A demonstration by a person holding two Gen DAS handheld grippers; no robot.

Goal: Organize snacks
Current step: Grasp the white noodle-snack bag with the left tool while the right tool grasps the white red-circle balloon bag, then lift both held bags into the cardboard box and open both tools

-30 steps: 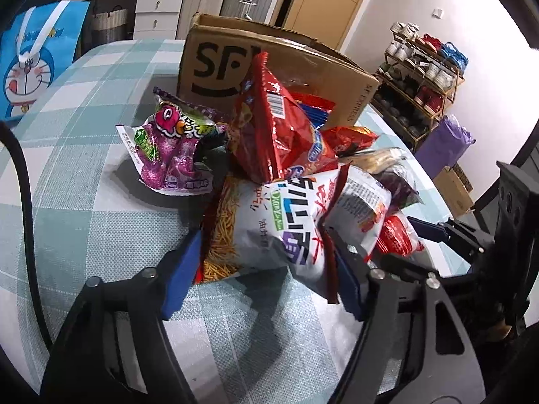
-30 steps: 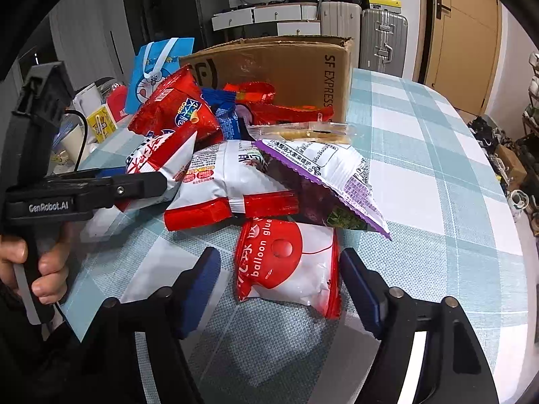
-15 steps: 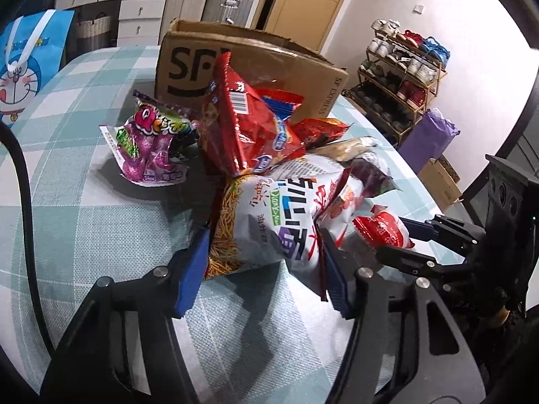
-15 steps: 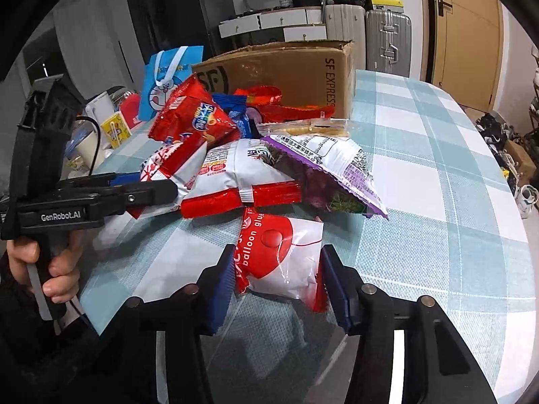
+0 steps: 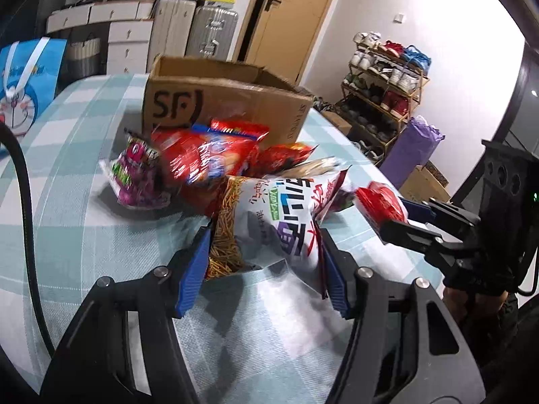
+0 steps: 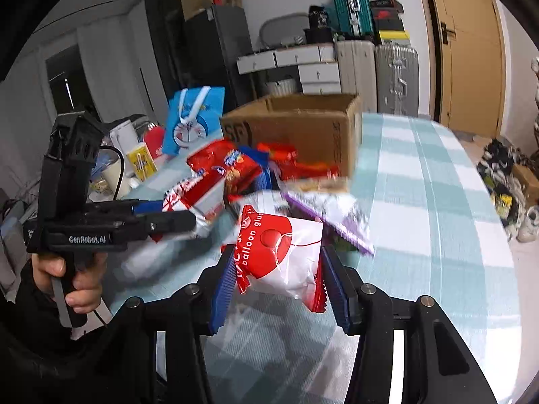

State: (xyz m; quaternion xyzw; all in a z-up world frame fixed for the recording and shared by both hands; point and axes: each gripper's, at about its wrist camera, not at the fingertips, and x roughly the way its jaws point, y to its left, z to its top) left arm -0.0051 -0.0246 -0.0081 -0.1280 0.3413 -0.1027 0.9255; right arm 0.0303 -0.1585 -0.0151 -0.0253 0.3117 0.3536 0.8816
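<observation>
Snacks sit in both grippers: the left gripper [image 5: 262, 266] is clenched on a white bag of thin fried sticks [image 5: 269, 225], its blue pads pressed into the bag's sides, and the bag's lower end looks raised off the checked bench [image 5: 67, 175]. The right gripper [image 6: 274, 286] squeezes a red-and-white packet printed "balloon glue" [image 6: 279, 256], held clear of the cloth. Just beyond them lies the heap of remaining bags: a red chip bag [image 5: 205, 158], a pink-and-green bag [image 5: 138, 175] and a purple-edged bag [image 6: 333, 219]. Behind the heap stands an open cardboard box [image 5: 229, 104] on the bench.
</observation>
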